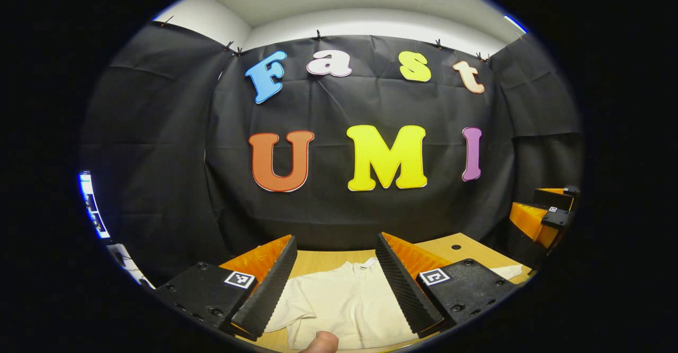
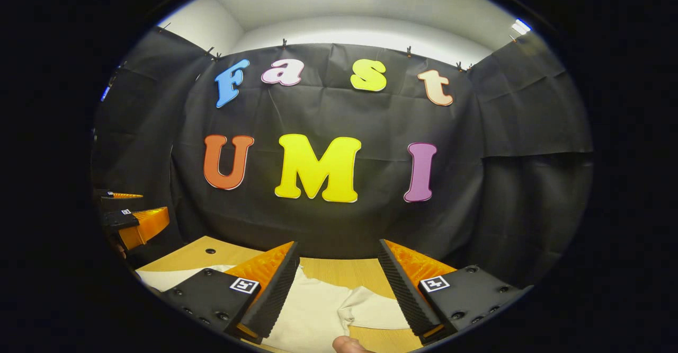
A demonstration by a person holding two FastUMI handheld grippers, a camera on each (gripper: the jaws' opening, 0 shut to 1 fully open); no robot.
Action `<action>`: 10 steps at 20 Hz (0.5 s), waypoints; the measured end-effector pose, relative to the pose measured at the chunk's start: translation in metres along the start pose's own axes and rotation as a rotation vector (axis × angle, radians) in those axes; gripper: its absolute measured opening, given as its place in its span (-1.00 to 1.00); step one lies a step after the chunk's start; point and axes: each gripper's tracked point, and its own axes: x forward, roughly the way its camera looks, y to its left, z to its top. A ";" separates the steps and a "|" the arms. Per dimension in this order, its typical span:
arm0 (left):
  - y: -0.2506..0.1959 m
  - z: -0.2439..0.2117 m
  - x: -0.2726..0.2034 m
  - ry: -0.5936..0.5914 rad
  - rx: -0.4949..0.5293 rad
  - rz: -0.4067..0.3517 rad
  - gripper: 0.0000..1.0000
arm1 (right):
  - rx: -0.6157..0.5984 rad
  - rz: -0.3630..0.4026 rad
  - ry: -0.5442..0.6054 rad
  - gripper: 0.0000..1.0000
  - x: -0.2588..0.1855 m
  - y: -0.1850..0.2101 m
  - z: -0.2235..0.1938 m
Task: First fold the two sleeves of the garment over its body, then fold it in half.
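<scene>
- The garment (image 1: 344, 305) is cream-coloured, with a small collar at its far edge, and lies spread on the wooden desk (image 1: 323, 260).
- In the left gripper view its body lies flat, and one sleeve (image 1: 294, 308) spreads to the left.
- In the right gripper view the other sleeve (image 2: 378, 310) reaches right, slightly rumpled where it joins the body.

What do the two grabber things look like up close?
Each one has two wedge-shaped fingers with ribbed inner faces, standing wide apart. The left gripper and the right gripper both have dark blocks behind the fingers, dotted with round screws and each carrying a small square black-and-white tag. A fingertip of the person holding it peeks in at the bottom edge.
</scene>
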 end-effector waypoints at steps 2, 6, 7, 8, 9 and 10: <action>0.001 0.000 0.003 0.002 -0.004 0.002 0.94 | 0.000 0.004 -0.002 0.88 0.002 0.002 0.001; 0.001 0.000 0.005 0.001 -0.015 -0.005 0.93 | -0.007 0.008 -0.004 0.88 0.004 0.005 0.002; 0.000 0.000 0.006 -0.005 -0.015 -0.006 0.93 | -0.009 0.009 -0.005 0.88 0.005 0.006 0.002; -0.001 0.001 0.007 -0.006 -0.015 -0.009 0.93 | -0.010 0.008 -0.006 0.88 0.005 0.006 0.002; 0.001 0.001 0.009 -0.006 -0.015 -0.008 0.93 | -0.010 0.010 -0.007 0.88 0.007 0.007 0.002; 0.002 0.000 0.010 -0.005 -0.017 -0.009 0.93 | -0.014 0.009 -0.007 0.88 0.008 0.006 0.003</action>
